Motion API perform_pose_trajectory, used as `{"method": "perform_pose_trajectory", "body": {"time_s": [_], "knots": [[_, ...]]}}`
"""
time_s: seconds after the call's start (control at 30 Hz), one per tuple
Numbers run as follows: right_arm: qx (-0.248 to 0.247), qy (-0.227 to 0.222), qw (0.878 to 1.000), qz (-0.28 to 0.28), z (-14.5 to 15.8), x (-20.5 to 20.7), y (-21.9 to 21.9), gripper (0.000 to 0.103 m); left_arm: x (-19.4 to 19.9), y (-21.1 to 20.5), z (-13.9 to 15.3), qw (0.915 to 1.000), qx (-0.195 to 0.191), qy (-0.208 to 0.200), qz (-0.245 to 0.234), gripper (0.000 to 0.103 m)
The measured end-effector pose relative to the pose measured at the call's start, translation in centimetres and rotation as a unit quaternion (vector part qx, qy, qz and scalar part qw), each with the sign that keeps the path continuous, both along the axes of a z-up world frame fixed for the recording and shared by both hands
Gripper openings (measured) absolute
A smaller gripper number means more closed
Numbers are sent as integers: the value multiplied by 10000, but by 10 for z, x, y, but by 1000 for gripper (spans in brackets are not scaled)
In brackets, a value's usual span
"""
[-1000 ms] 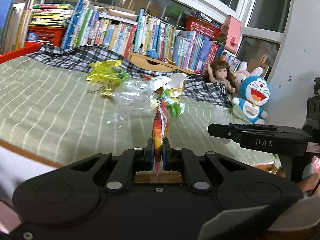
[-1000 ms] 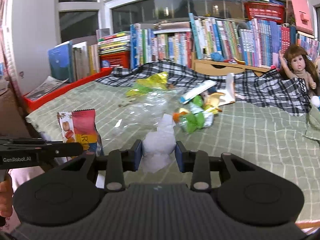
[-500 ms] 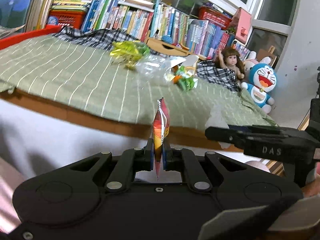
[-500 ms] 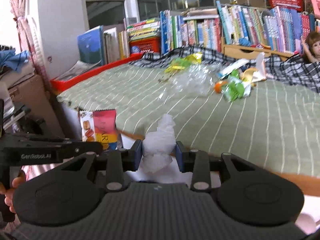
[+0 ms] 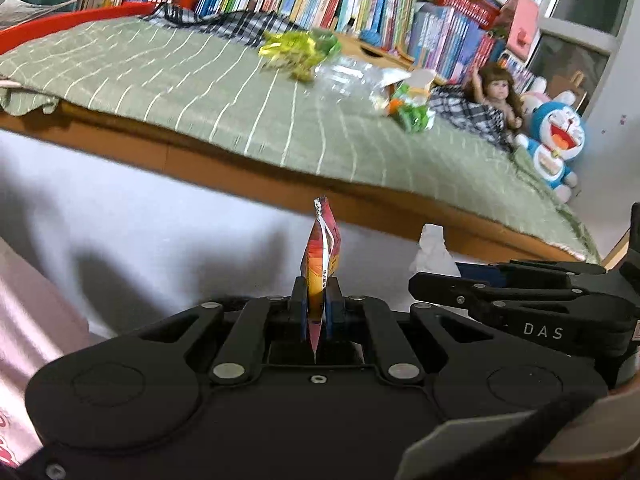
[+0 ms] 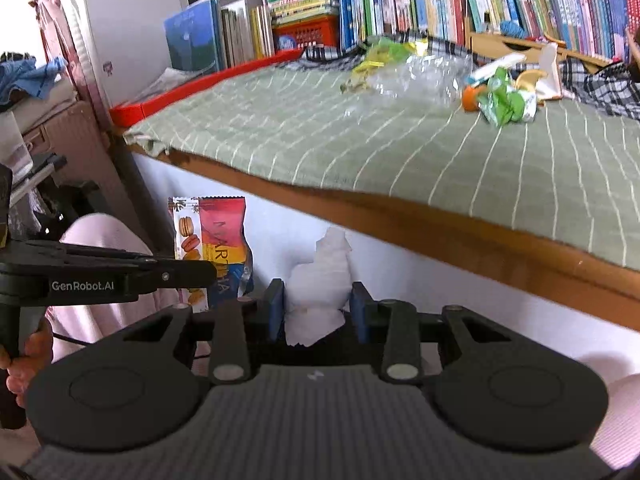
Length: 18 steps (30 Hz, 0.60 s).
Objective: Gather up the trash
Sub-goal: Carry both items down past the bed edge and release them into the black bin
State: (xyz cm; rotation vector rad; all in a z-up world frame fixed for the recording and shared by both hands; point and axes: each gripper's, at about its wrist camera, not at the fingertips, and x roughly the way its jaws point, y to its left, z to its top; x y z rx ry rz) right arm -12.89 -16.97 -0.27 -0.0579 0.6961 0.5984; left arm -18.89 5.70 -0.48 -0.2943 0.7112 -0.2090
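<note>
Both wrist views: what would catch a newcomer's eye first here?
Probably the two catches: the left tongs pinch a red and orange snack wrapper edge-on, and the right tongs squeeze a crumpled white tissue, both held below the bed's edge. Next, the leftover litter up on the green striped bedspread: a clear plastic bag and green wrappers.

My left wrist view is dim and slightly motion-blurred, with soft shadows on the white bed side [image 5: 168,216]. My right wrist view is brighter, daylight washing out its upper left by the curtain [image 6: 40,8]. Fisheye bends the edges of both.
</note>
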Motion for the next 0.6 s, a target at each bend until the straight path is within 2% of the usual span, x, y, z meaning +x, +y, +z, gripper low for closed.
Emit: {"method": "perform_pose_trajectory", "body": {"time_s": [0.5,0.6], "knots": [[-189,644,9977,48,-36,10,10,43,17,-4,-39,9971,252,712,-12,9],[-236,819,9964,33,-47,15,12,43,24,0,-52,9954,122,951,17,9]]}}
